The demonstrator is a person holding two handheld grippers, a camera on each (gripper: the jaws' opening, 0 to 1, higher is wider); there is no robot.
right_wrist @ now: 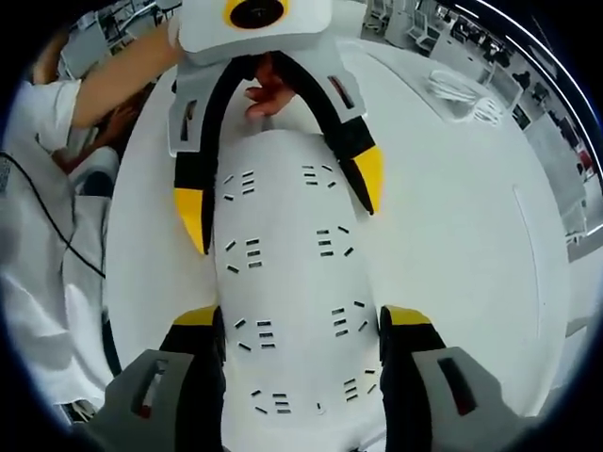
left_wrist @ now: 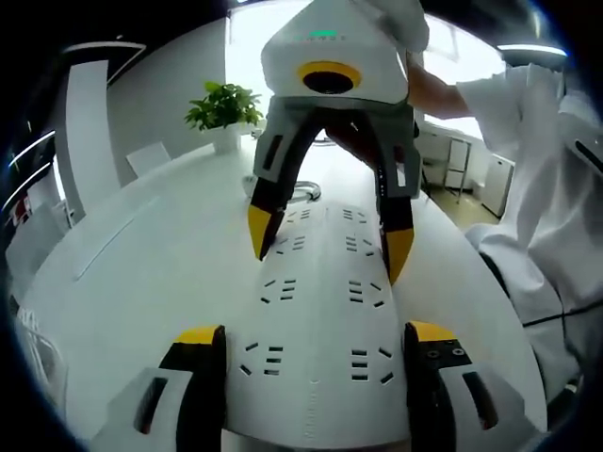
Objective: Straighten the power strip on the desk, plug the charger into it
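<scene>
A long white power strip (left_wrist: 318,282) with two rows of sockets lies on the white table (left_wrist: 141,273). My left gripper (left_wrist: 313,337) clasps its near end across the width, one yellow tip against each side. My right gripper (left_wrist: 330,237) comes in from the far side and straddles the other end the same way. In the right gripper view the power strip (right_wrist: 287,273) runs away from my right gripper (right_wrist: 301,320) toward my left gripper (right_wrist: 280,196). A coiled white charger cable (right_wrist: 462,94) lies apart from the strip on the table (right_wrist: 452,235).
A potted green plant (left_wrist: 224,108) stands at the table's far end, with white chairs (left_wrist: 146,158) beside it. A person in white clothing (left_wrist: 546,207) stands close along one side of the table. A bare hand (right_wrist: 268,89) holds the left gripper.
</scene>
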